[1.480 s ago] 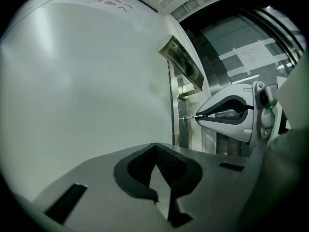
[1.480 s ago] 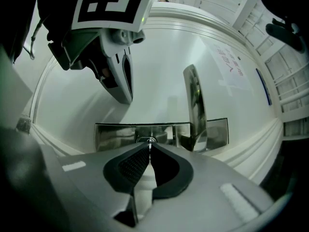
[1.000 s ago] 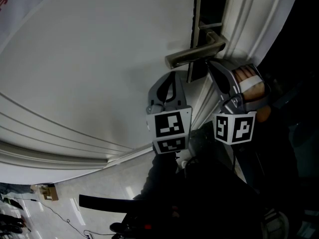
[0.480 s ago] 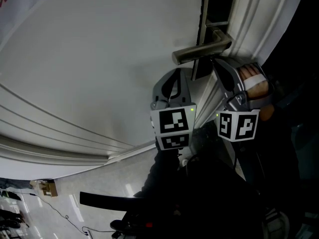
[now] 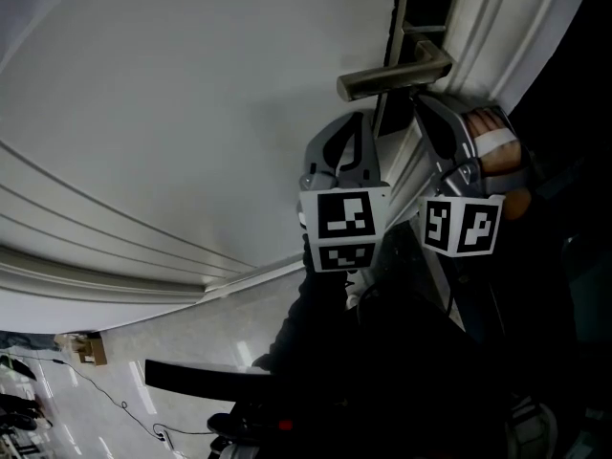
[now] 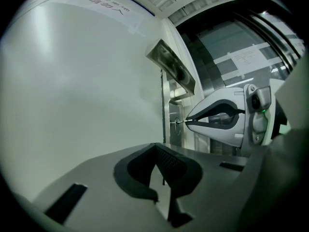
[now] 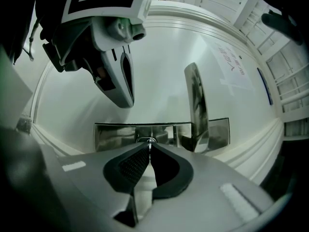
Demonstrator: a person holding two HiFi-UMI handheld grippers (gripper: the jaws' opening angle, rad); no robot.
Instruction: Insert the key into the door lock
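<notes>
A white door [image 5: 191, 94] carries a metal lever handle [image 5: 394, 73] on a steel lock plate [image 7: 116, 134]. My right gripper [image 5: 423, 108] sits just below the handle, shut on a thin key [image 7: 149, 148]. The key's tip is at the round lock cylinder [image 6: 177, 122]; how deep it sits I cannot tell. In the left gripper view the right gripper [image 6: 189, 122] points at the plate, key [image 6: 183, 122] showing at its tip. My left gripper [image 5: 356, 127] hangs beside it against the door face, jaws together, holding nothing.
The white door frame mouldings [image 5: 497, 36] run along the right of the handle. The door's raised panel ridges [image 5: 115, 247] cross below left. A person's hand with a white strap [image 5: 497, 146] holds the right gripper. Tiled floor [image 5: 143, 381] lies far below.
In the head view the handle and both grippers have drifted a little up and to the right. The right gripper stays under the handle at the lock.
</notes>
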